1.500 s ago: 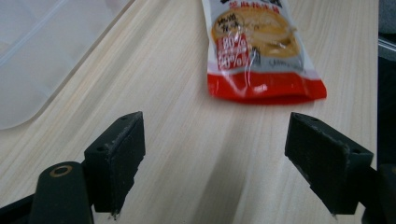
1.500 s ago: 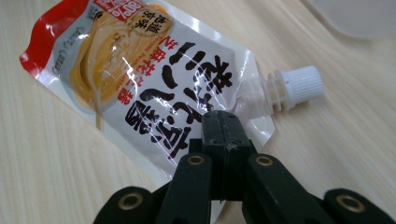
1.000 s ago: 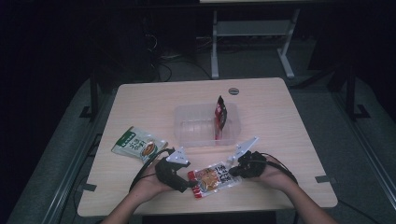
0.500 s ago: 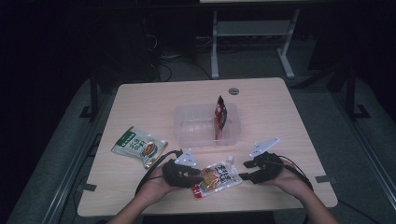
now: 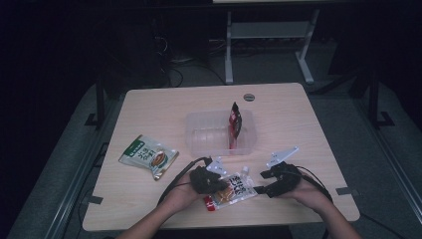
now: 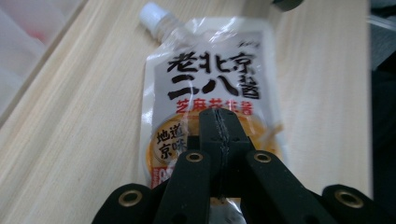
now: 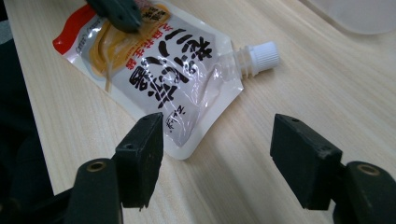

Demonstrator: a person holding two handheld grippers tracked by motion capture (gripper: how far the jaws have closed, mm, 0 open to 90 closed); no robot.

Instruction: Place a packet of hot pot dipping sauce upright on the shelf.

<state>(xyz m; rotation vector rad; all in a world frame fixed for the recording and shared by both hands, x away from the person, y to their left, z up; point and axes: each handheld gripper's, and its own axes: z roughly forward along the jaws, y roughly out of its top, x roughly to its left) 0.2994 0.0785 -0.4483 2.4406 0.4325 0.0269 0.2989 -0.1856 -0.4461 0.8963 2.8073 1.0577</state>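
A spouted sauce pouch [image 5: 234, 187] [image 6: 210, 79] [image 7: 159, 70], white with black characters and an orange bottom, lies flat near the table's front edge. My left gripper [image 5: 220, 187] [image 6: 219, 126] has just been closing. Its jaws now meet in a thin seam pressed down on the pouch's orange end, pinching its front film. My right gripper [image 5: 260, 189] [image 7: 217, 154] stands just right of the pouch. Its jaws have just been opening, and they are wide apart with bare table between them; the pouch's near corner lies beside one pad without touching it. The left gripper's tip [image 7: 119, 14] rests on the pouch's far end.
A clear plastic bin [image 5: 199, 135] sits mid-table with a red-and-black packet [image 5: 235, 122] standing in its right end. A green snack packet [image 5: 149, 157] lies to the left. A round grommet [image 5: 249, 97] is at the table's back. The front edge is close behind both hands.
The right gripper let go of the pouch and drew back to the right. The left gripper moved right onto the pouch and shut. The pouch now lies flat on the table.
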